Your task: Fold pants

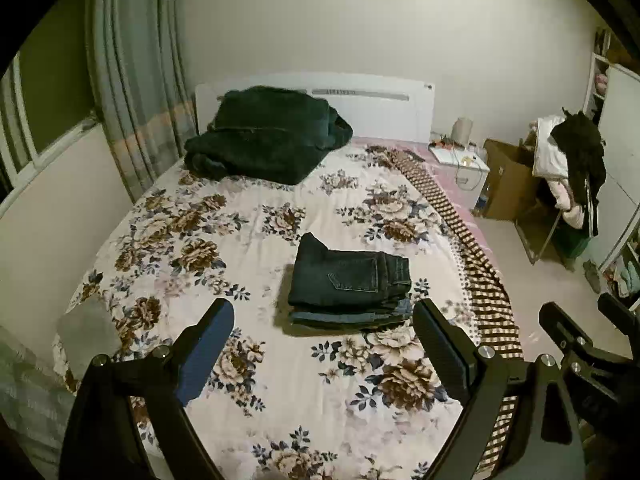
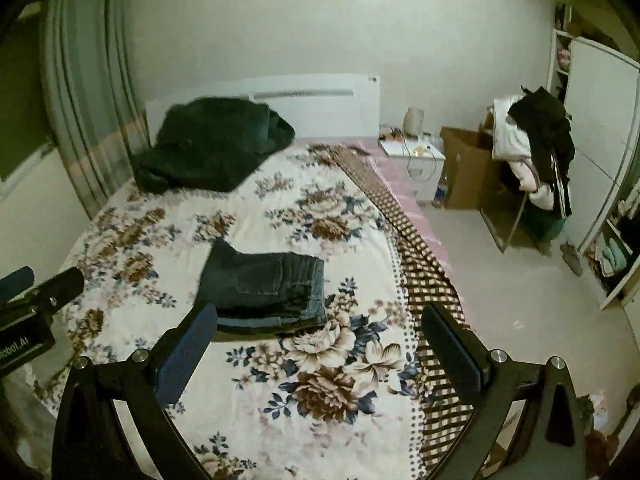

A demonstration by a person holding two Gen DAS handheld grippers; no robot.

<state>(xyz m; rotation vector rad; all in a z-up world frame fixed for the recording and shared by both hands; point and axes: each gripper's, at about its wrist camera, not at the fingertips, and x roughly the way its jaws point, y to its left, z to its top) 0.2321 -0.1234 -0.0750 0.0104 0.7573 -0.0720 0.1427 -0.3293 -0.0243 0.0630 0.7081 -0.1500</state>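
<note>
Floral bedding covers the bed (image 1: 192, 240) that fills both of my wrist views, with a dark blanket (image 1: 264, 136) heaped near the headboard and a checked strip (image 1: 480, 276) running down the far edge. On the bedding, roughly mid-bed, the jeans (image 1: 348, 280) lie as a compact rectangle, back pocket up, several layers stacked under it. I judge the folding itself done: no leg trails out, though one corner at the back sticks up a little. My left gripper (image 1: 324, 352) hangs above the bed with its jaws spread wide and holding nothing; my right gripper (image 2: 320, 352) is the same, jaws apart, empty, just short of the jeans. At most a tidy press of that raised corner is left.
</note>
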